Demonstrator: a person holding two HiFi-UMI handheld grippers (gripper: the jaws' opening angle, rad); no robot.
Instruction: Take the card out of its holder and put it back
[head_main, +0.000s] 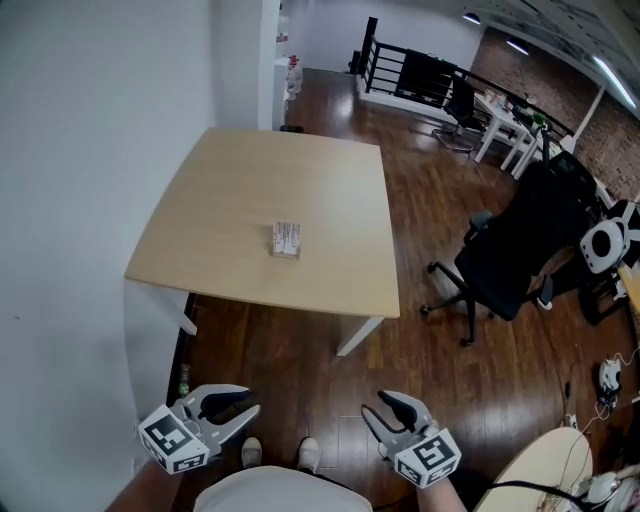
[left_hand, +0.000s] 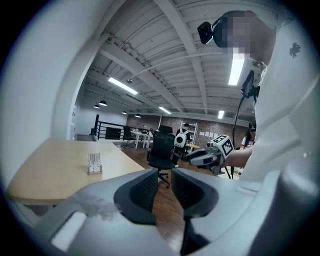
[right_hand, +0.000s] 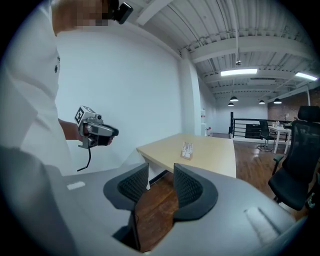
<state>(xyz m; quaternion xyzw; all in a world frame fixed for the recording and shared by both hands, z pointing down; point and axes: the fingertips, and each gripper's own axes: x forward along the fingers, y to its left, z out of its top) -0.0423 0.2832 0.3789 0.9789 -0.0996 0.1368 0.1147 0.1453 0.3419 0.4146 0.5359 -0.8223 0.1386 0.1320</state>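
Note:
A small clear card holder (head_main: 286, 240) with a white card standing in it sits near the middle of a light wooden table (head_main: 330, 190). It also shows in the left gripper view as the holder (left_hand: 94, 163) and in the right gripper view as the holder (right_hand: 187, 149). Both grippers hang low in front of my body, well short of the table's near edge. My left gripper (head_main: 252, 401) is open with nothing between its jaws. My right gripper (head_main: 373, 403) is likewise open and empty. Each gripper view looks past its own jaws, the left gripper (left_hand: 165, 172) and the right gripper (right_hand: 161, 170), toward the table.
A white wall runs along the table's left side. A black office chair (head_main: 510, 250) stands on the dark wood floor right of the table. More desks and chairs are far back right. A round pale tabletop (head_main: 545, 470) with cables is at bottom right.

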